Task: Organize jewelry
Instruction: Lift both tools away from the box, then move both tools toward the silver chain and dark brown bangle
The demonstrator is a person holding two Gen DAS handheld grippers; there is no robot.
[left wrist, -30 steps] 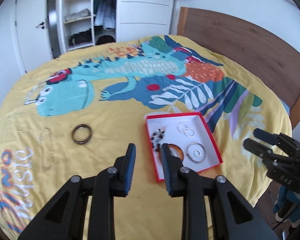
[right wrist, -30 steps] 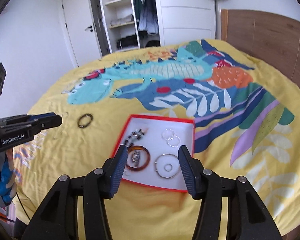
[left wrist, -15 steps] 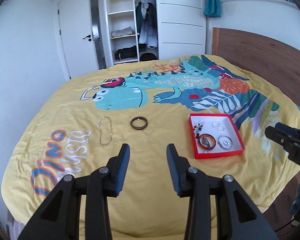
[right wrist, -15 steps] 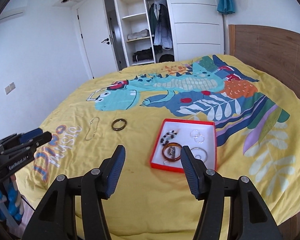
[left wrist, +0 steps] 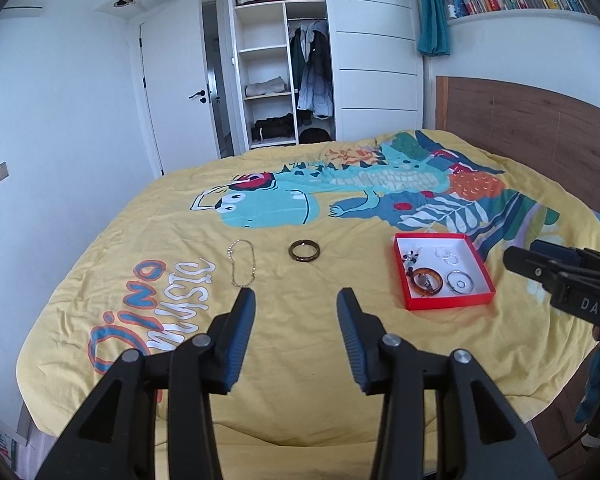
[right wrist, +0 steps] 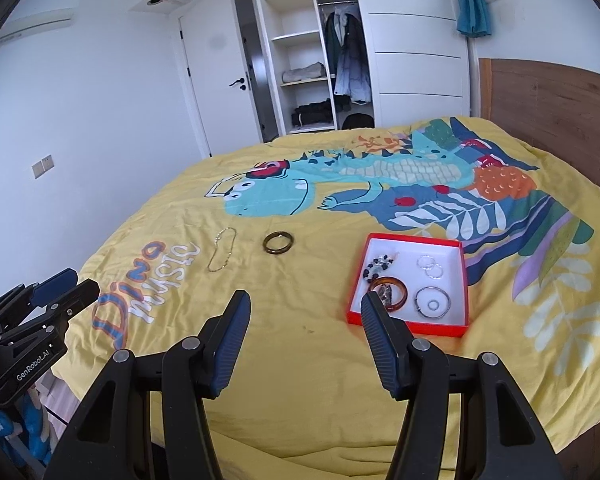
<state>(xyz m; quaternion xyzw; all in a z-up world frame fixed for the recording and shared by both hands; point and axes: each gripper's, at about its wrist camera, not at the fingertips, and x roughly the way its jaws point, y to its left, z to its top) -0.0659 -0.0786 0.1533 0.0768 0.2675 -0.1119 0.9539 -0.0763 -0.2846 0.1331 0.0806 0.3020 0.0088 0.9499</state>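
A red-rimmed white tray [left wrist: 478, 250] [right wrist: 462, 280] lies on the yellow bedspread and holds an amber bangle [left wrist: 427, 279] [right wrist: 396, 289], silver rings, a silver bangle and dark beads. Left of it lie a dark bangle [left wrist: 305, 250] [right wrist: 278, 242] and a thin gold chain [left wrist: 242, 262] [right wrist: 222, 254]. My left gripper [left wrist: 296, 306] hangs over the near bed edge, short of the dark bangle; its jaws are opening, nothing between them. My right gripper [right wrist: 304, 308] stands open and empty, its right finger just in front of the tray's near corner.
The bedspread [left wrist: 300, 320] carries a dinosaur print. A wooden headboard [left wrist: 540, 128] runs along the right. An open wardrobe [left wrist: 284, 72] and a white door [left wrist: 176, 88] stand beyond the bed. Each gripper shows at the edge of the other's view.
Both grippers have drawn back and up from the tray, so the whole bed shows. The left jaws have spread wider. Jewelry lies where it was.
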